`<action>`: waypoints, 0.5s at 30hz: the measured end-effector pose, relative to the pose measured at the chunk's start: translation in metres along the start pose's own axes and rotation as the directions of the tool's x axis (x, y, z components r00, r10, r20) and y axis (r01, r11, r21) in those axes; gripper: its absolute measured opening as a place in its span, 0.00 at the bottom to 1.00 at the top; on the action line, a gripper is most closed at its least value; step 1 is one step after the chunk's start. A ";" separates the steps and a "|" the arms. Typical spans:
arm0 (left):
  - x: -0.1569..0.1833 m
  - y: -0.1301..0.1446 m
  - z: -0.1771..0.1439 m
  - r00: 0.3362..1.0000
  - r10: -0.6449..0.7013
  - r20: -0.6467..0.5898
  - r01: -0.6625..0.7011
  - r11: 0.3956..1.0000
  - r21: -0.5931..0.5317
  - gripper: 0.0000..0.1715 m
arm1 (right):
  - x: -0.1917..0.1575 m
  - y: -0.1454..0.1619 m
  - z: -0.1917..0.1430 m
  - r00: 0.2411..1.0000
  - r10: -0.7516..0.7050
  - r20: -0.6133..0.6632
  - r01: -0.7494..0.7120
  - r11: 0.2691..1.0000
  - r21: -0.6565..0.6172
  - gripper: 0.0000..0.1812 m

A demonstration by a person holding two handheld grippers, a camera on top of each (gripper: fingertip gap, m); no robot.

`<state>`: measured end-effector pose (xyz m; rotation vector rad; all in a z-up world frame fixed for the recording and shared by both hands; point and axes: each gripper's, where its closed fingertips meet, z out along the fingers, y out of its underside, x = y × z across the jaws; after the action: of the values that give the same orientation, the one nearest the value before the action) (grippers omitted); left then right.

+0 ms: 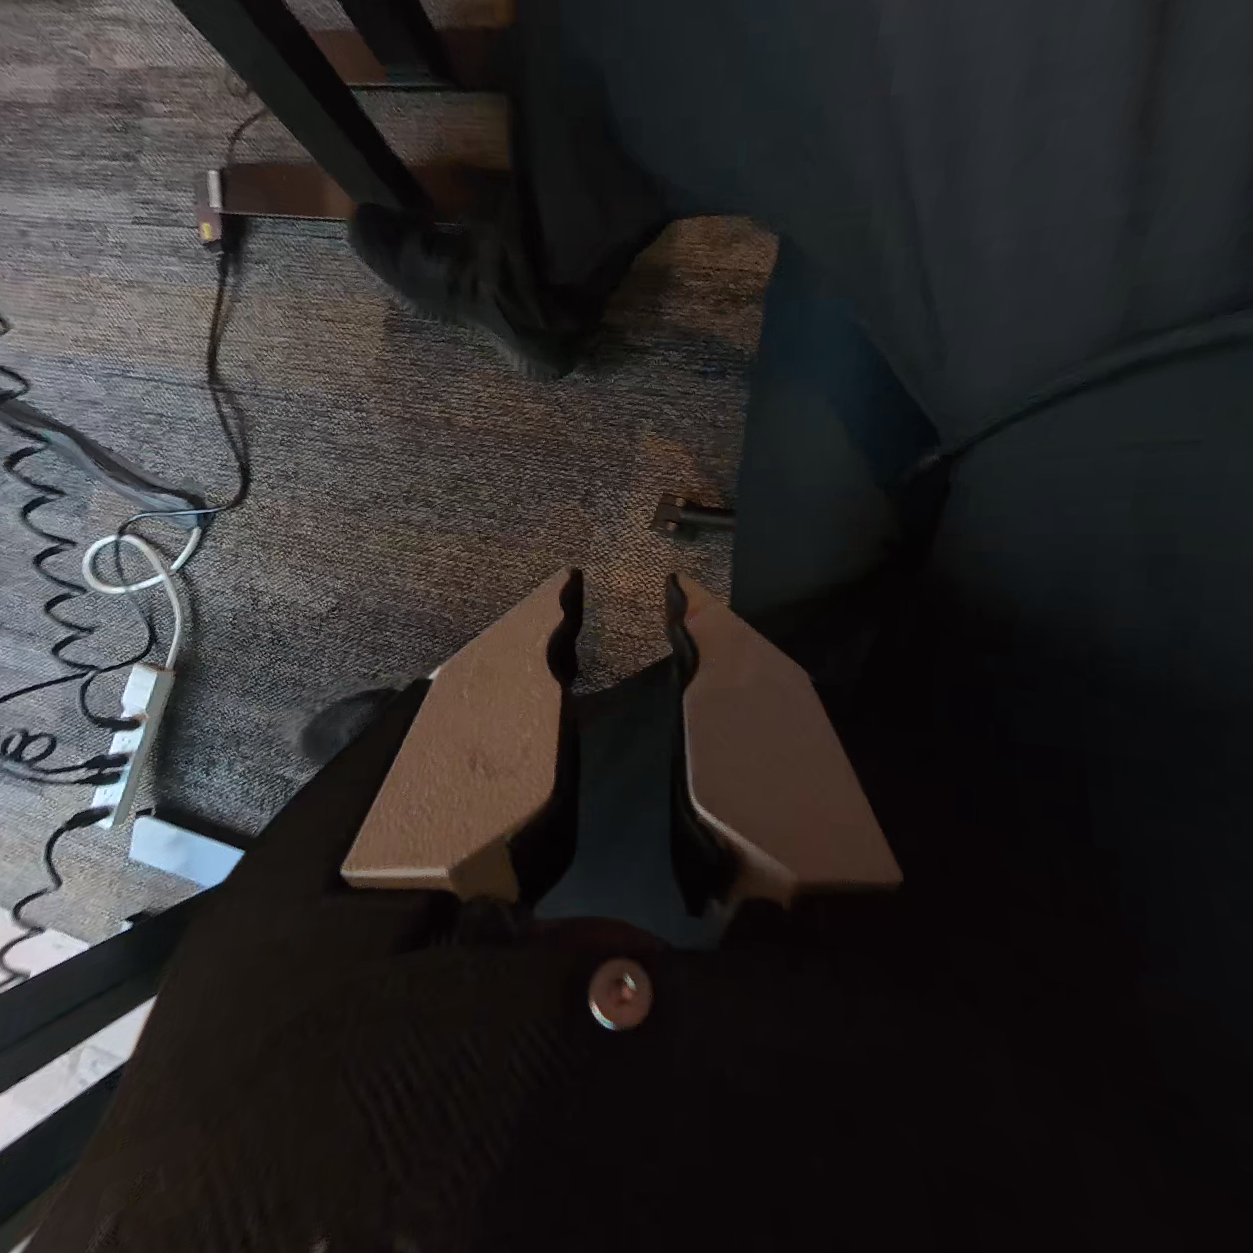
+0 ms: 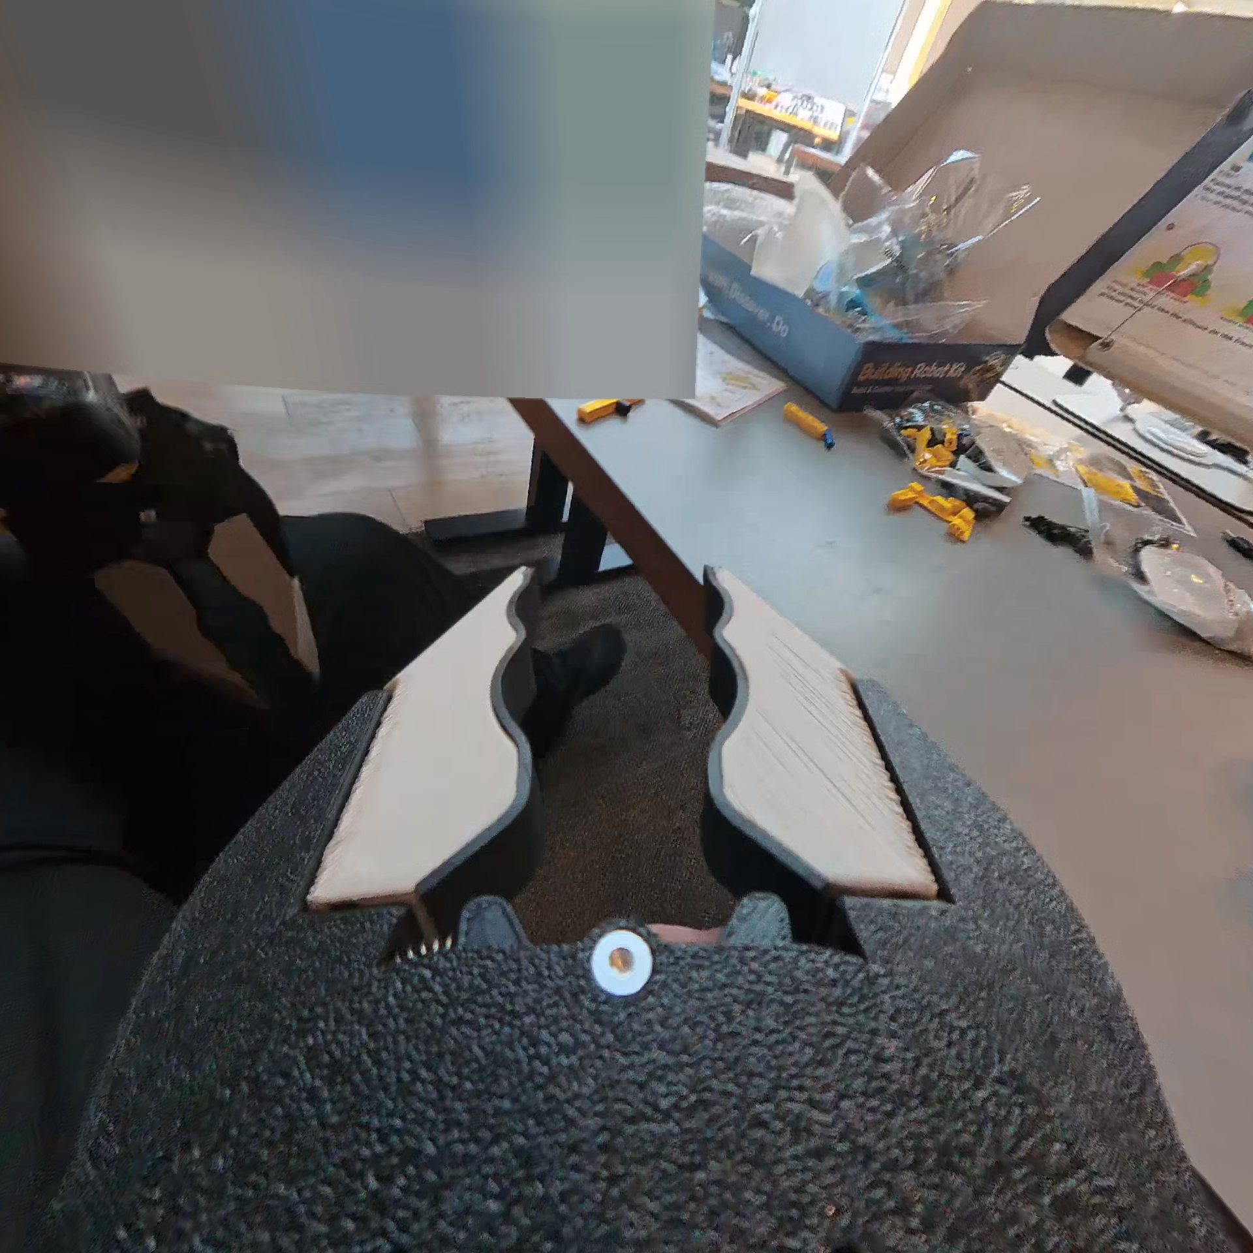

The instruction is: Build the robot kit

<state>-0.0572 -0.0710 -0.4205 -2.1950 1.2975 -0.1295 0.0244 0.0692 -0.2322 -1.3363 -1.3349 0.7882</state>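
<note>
Left gripper [image 1: 625,583] over carpet [image 1: 420,474] | right gripper [image 2: 617,576] beside table [image 2: 847,610], jaws apart

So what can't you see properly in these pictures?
- Right wrist view: kit box contents, hidden by crumpled plastic.
- Right wrist view: room at upper left, covered by an added blur.
- Left wrist view: coiled cable, cut off by the left edge.
- Left wrist view: right side, too dark.
</note>
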 end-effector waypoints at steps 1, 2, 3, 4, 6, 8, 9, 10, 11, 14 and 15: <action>-0.005 0.003 -0.004 0.999 -0.010 0.036 0.010 1.000 0.000 0.13 | -0.006 0.003 0.001 1.000 -0.017 0.014 0.017 1.000 -0.022 0.26; -0.012 0.008 -0.009 0.997 -0.021 0.078 0.021 1.000 -0.006 0.13 | -0.012 0.007 0.003 0.999 -0.030 0.034 0.032 0.998 -0.046 0.26; -0.020 0.014 -0.014 0.992 -0.044 0.119 0.045 0.999 -0.006 0.13 | -0.018 0.013 0.006 0.997 -0.041 0.064 0.046 0.996 -0.080 0.26; -0.029 0.021 -0.019 0.985 -0.080 0.151 0.081 0.997 0.000 0.13 | -0.022 0.021 0.009 0.994 -0.053 0.099 0.064 0.991 -0.114 0.26; -0.052 0.040 -0.029 0.952 -0.192 0.237 0.195 0.981 0.011 0.13 | -0.025 0.045 0.017 0.986 -0.071 0.152 0.100 0.976 -0.196 0.22; -0.073 0.061 -0.037 0.903 -0.306 0.301 0.317 0.948 0.012 0.13 | -0.025 0.069 0.028 0.980 -0.015 0.198 0.070 0.959 -0.276 0.24; -0.083 0.067 -0.041 0.880 -0.345 0.326 0.356 0.934 0.027 0.14 | -0.025 0.078 0.033 0.975 0.041 0.216 0.026 0.953 -0.301 0.24; -0.093 0.071 -0.045 0.850 -0.383 0.361 0.389 0.919 0.058 0.14 | -0.025 0.083 0.037 0.968 0.105 0.227 -0.028 0.947 -0.319 0.25; -0.098 0.074 -0.047 0.829 -0.416 0.373 0.417 0.905 0.083 0.14 | -0.024 0.087 0.041 0.959 0.156 0.237 -0.070 0.940 -0.335 0.26; -0.098 0.086 -0.047 0.787 -0.480 0.388 0.475 0.873 0.116 0.14 | -0.010 0.090 0.055 0.961 0.164 0.221 -0.081 0.936 -0.341 0.27; -0.097 0.095 -0.047 0.773 -0.491 0.401 0.494 0.863 0.105 0.14 | -0.011 0.088 0.061 0.955 0.177 0.239 -0.090 0.938 -0.334 0.27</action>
<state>-0.1980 -0.0447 -0.4116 -2.3531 0.4675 0.1399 -0.0105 0.0858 -0.3328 -1.6350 -1.6500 0.8949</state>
